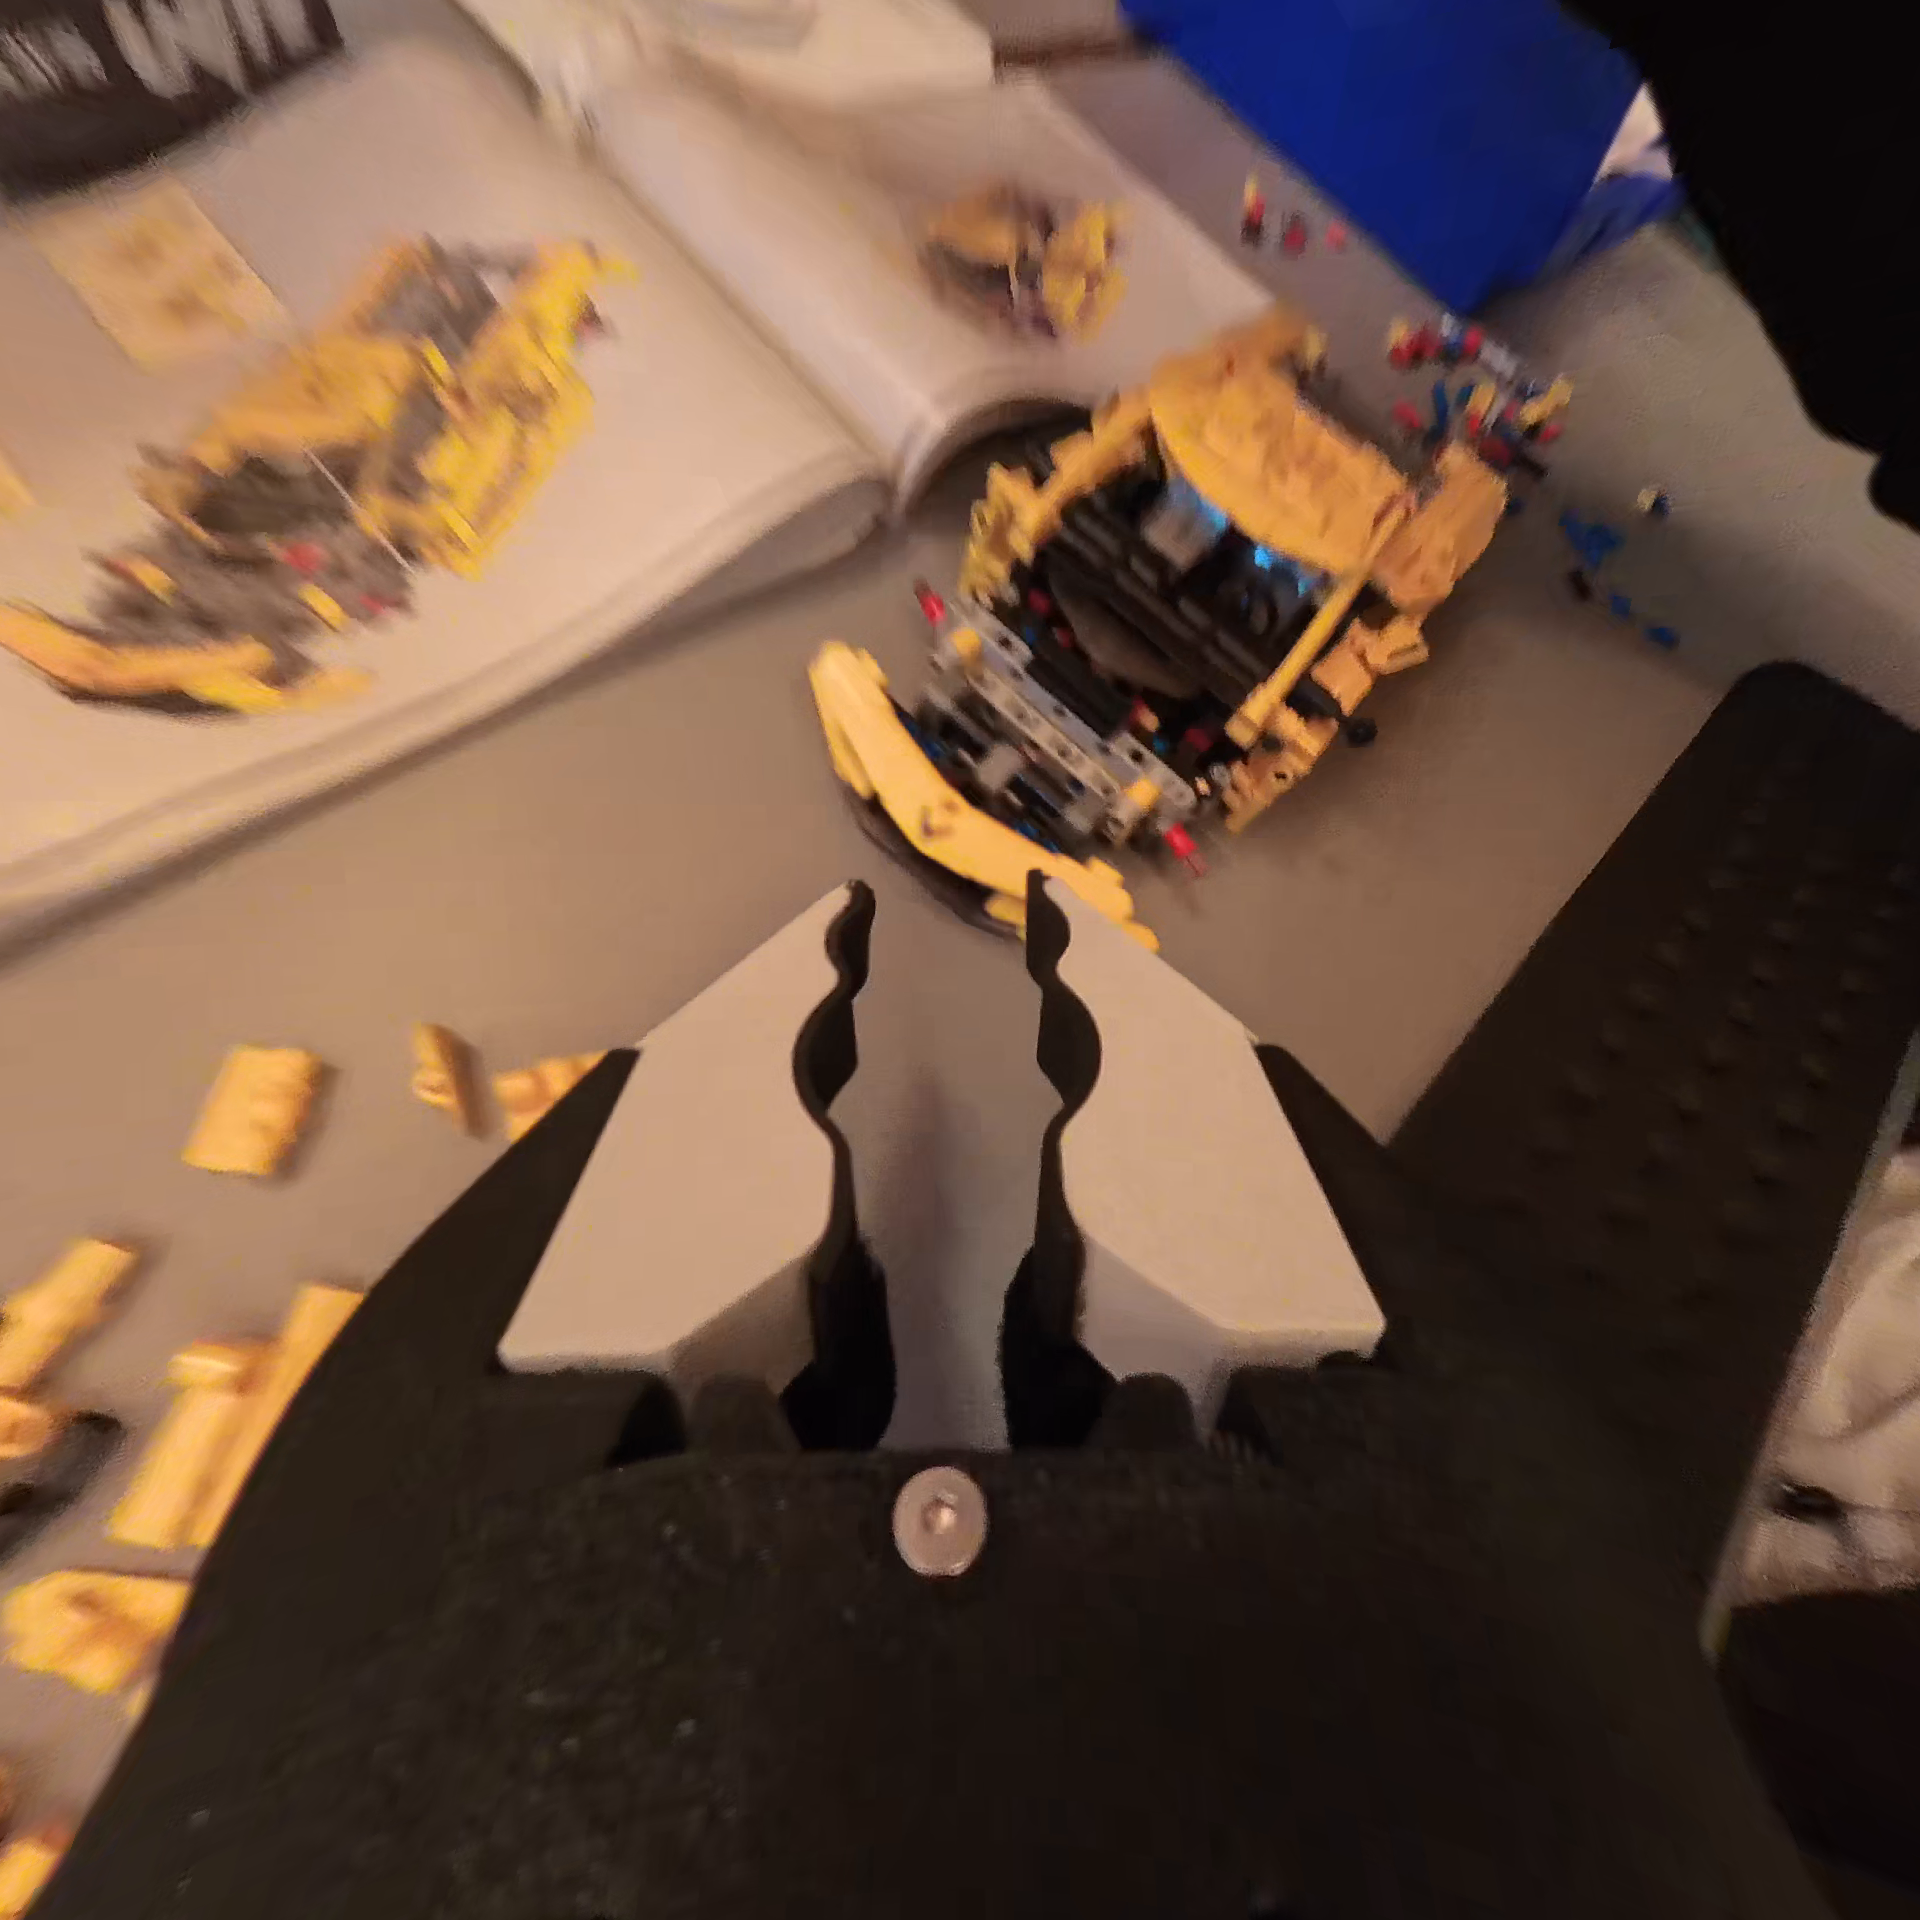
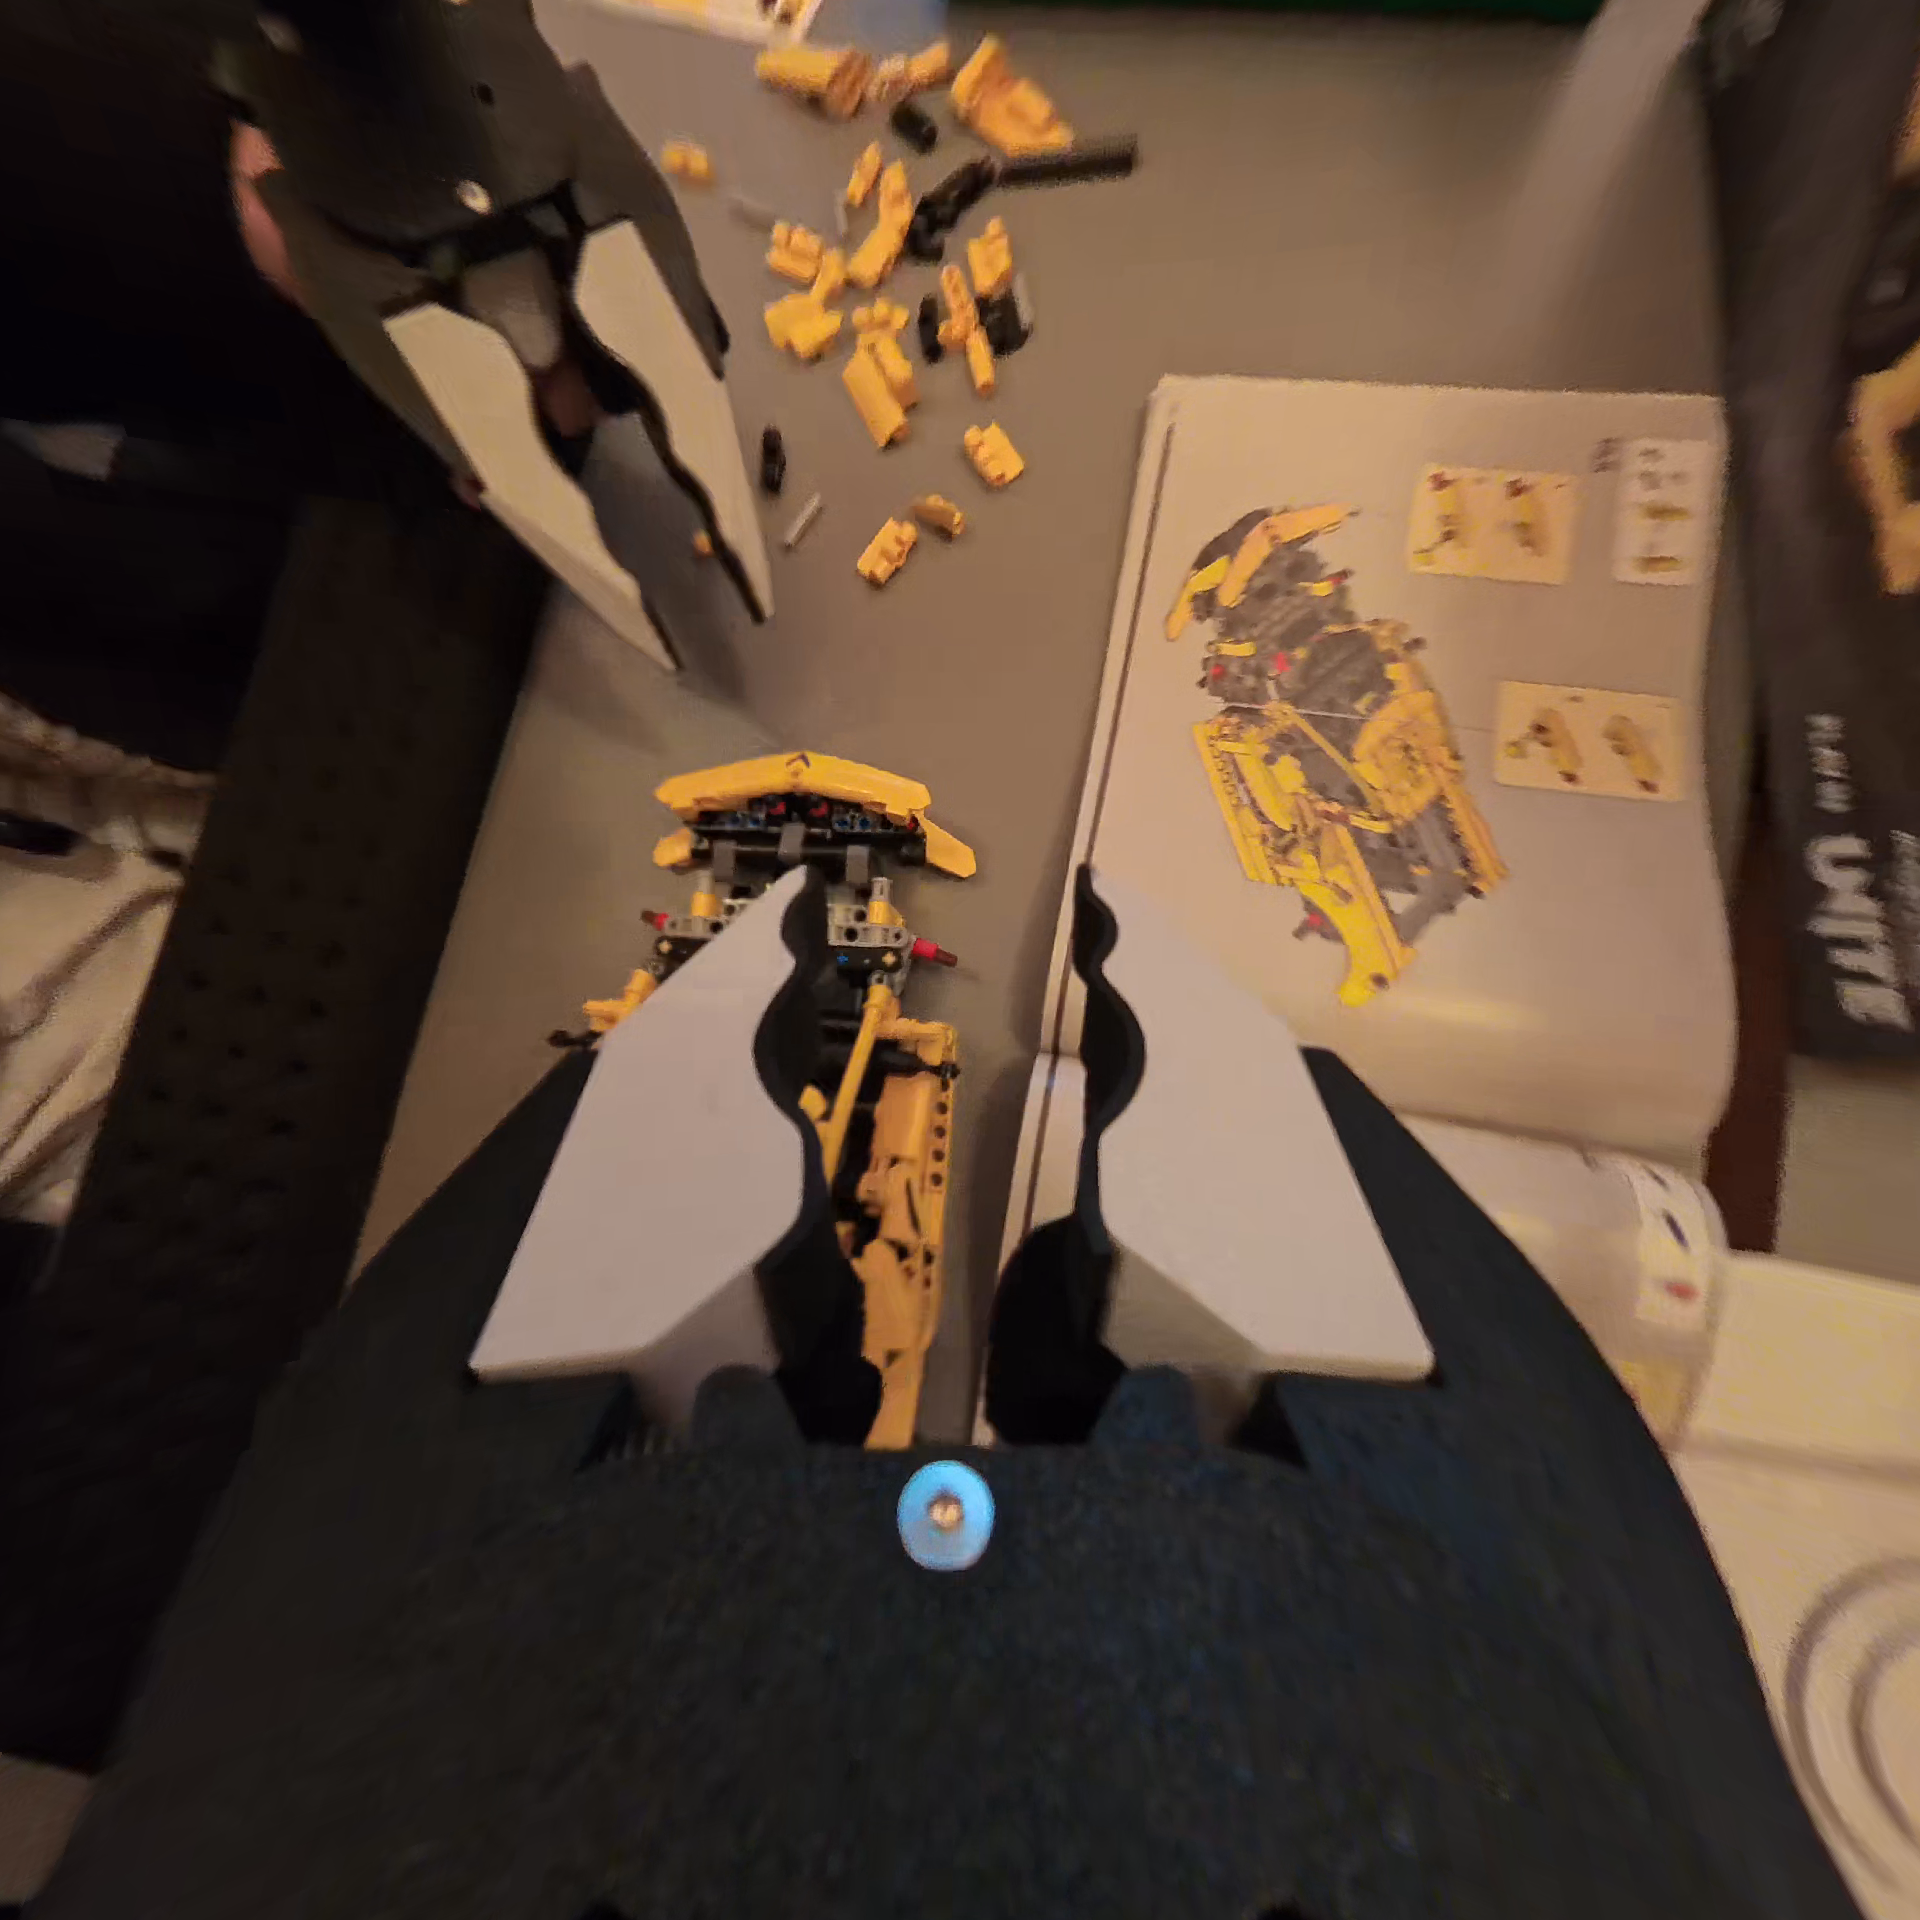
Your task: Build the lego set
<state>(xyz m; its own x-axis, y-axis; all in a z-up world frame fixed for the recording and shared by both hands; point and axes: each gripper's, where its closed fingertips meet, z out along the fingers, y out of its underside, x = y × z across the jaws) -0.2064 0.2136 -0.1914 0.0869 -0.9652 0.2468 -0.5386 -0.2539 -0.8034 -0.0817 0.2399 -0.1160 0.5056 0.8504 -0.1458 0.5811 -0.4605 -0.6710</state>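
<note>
The right gripper (image 2: 940, 883) hangs over the model (image 2: 821, 935) with its jaws apart and nothing between them. The model stands on the grey counter (image 2: 987, 644), and its long axis runs almost along the fingers of this gripper, with the curved yellow end farthest from it. The left gripper (image 1: 945, 899) is also open and empty; the model lies ahead of it and a little to the right, with the curved end just beyond its fingertips. The right gripper seems nearer to the model, so it is probably the one to take hold, and it would need to come down over the narrow body.

The right wrist view shows the loose pieces (image 2: 894, 301) beyond the model and the open booklet (image 2: 1403, 727) beside it. The left wrist view, more blurred, shows small red and blue pins (image 1: 1475, 395) behind the model, which the other view does not show.
</note>
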